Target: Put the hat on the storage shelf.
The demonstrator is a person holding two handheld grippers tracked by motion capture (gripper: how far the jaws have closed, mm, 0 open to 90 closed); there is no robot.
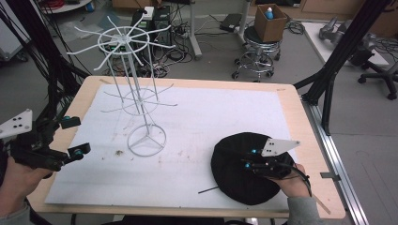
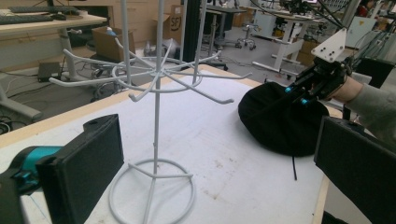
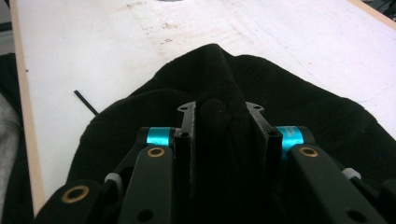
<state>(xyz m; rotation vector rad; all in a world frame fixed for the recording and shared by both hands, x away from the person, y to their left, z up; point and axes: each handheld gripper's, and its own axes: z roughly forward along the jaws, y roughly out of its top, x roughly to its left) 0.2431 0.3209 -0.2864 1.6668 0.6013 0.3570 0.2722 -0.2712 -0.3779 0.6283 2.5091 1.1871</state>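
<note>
Right hand-held gripper [image 1: 249,158] is pressed onto a pinched-up ridge of the black fabric hat [image 1: 234,178]; in the right gripper view the fold [image 3: 219,121] is seen clamped between the jaws. Left hand-held gripper [image 1: 75,137] is held spread wide at the left edge of the tabletop [image 1: 305,136], nothing between its jaws, pointed toward the white wire stand [image 1: 136,98].

The hat is laid flat on the white sheet [image 1: 197,117] at the near right of the tabletop, well apart from the stand; a thin black strip [image 1: 209,190] is seen beside its near edge, and whether it is attached cannot be told.

The hat is judged soft, light and limp: sagging is expected when lifted, no breakage risk. The knit looks grippy, so slipping is unlikely, but a thin pinch may be pulled loose. A better hold is judged to be at the rim or a thicker bunched fold, with the second gripper used to open the edge. The stand's prongs [image 2: 140,77] are thin wire and the stand is likely tipped easily if snagged
</note>
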